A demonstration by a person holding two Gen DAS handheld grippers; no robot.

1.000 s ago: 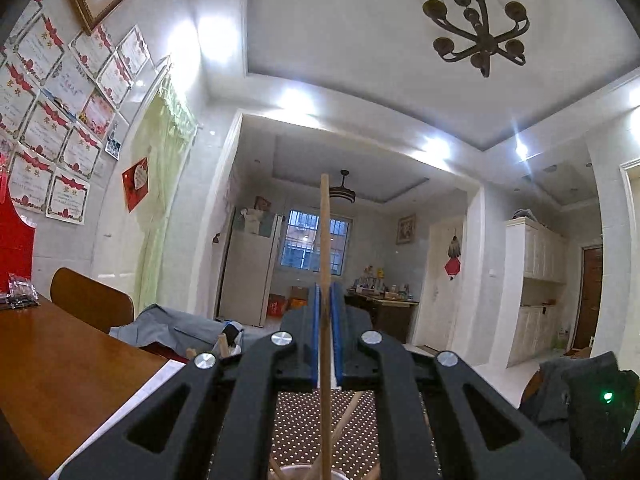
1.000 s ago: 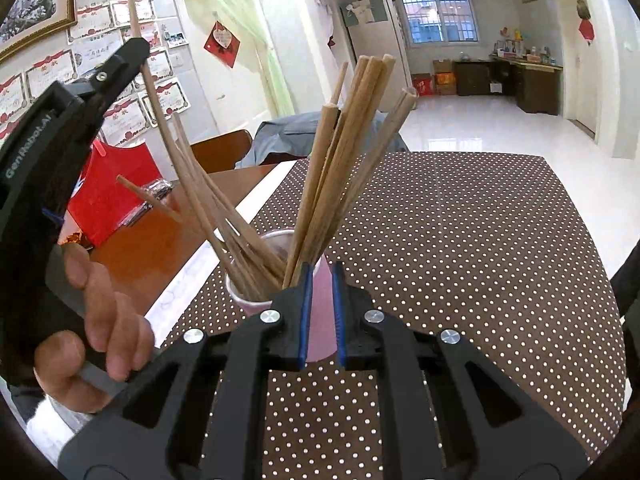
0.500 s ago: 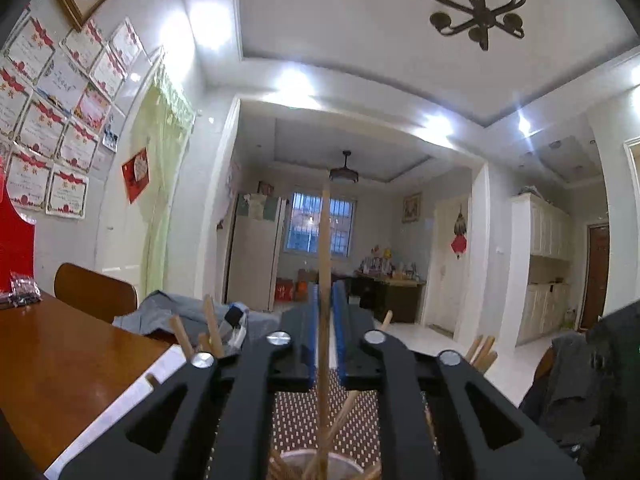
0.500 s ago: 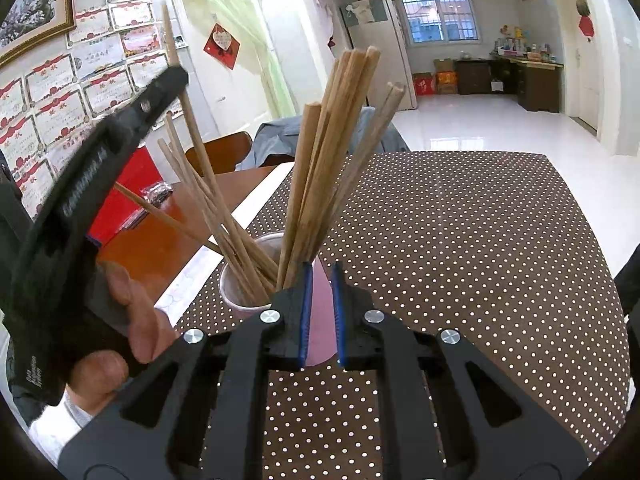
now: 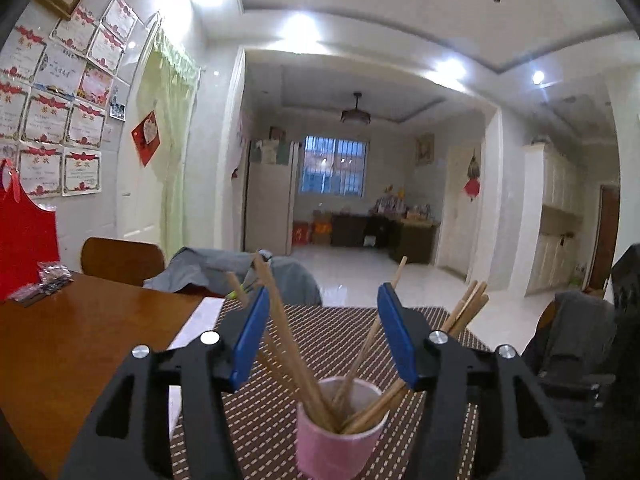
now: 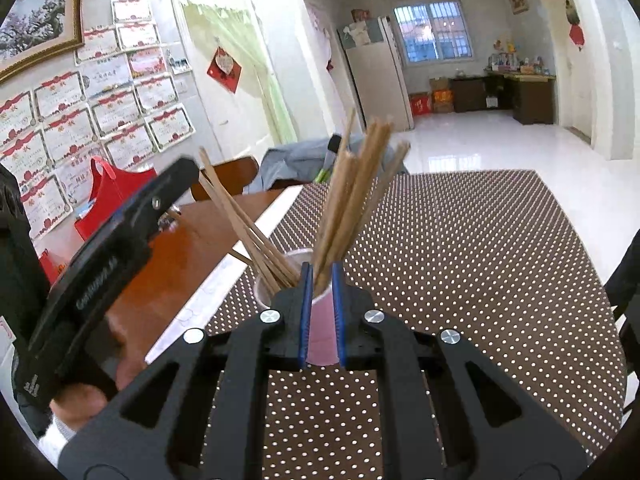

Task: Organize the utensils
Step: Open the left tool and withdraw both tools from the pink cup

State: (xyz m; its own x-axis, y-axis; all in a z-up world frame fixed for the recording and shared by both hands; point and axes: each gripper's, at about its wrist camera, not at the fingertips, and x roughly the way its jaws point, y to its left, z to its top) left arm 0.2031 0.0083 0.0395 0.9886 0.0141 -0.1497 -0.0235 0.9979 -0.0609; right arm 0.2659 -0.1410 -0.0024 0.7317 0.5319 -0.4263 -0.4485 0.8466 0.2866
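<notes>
As its blue-padded jaws spread, the left gripper [image 5: 320, 336] lets go of a wooden chopstick over the pink paper cup [image 5: 338, 428].

Standing on the brown dotted mat [image 6: 460, 240] of the desk, the cup sits just below and ahead of that gripper, with the bundle of tan wooden chopsticks [image 6: 352, 196] fanned inside and nothing pressed by the pads. The right gripper [image 6: 320, 312] is clenched on the cup's near wall, steadying it. To do this well, finish opening before drawing back, and lift clear of the leaning sticks so none is dragged out or the cup tipped.
</notes>
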